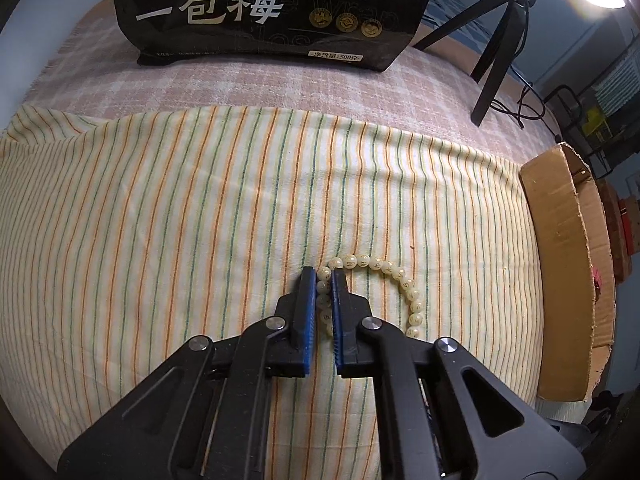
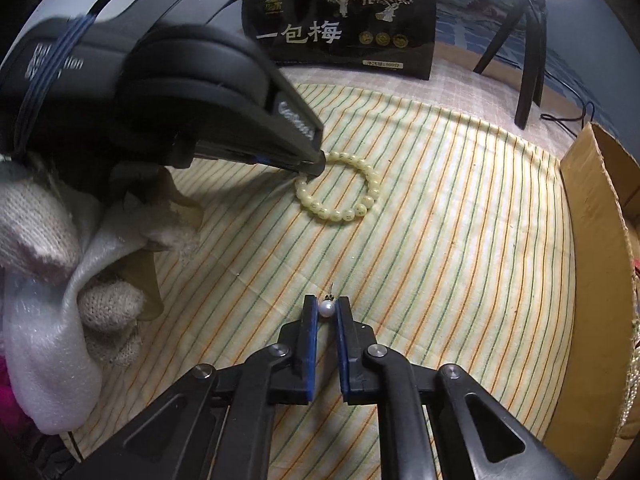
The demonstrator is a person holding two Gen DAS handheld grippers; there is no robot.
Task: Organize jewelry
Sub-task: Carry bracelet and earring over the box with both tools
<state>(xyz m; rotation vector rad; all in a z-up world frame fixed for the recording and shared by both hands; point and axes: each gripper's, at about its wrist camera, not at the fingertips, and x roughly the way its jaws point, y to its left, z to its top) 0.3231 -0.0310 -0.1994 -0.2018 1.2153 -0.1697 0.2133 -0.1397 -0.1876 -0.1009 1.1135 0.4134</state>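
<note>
A pale yellow bead bracelet (image 1: pixel 394 276) lies on the striped cloth (image 1: pixel 160 220). My left gripper (image 1: pixel 323 276) is shut on the bracelet's left side, with beads pinched between its blue pads. In the right wrist view the bracelet (image 2: pixel 362 210) lies as a ring, with the left gripper (image 2: pixel 314 166) at its near-left edge. My right gripper (image 2: pixel 327 306) is shut on a small white pearl earring (image 2: pixel 327 309), held at the fingertips low over the cloth (image 2: pixel 440 240); its thin post points away.
A cardboard box (image 1: pixel 560 260) stands at the right edge of the cloth and shows in the right wrist view (image 2: pixel 592 260). A black snack bag (image 1: pixel 272 12) stands at the back. A black tripod (image 1: pixel 496 52) stands back right. A gloved hand (image 2: pixel 52 216) holds the left gripper.
</note>
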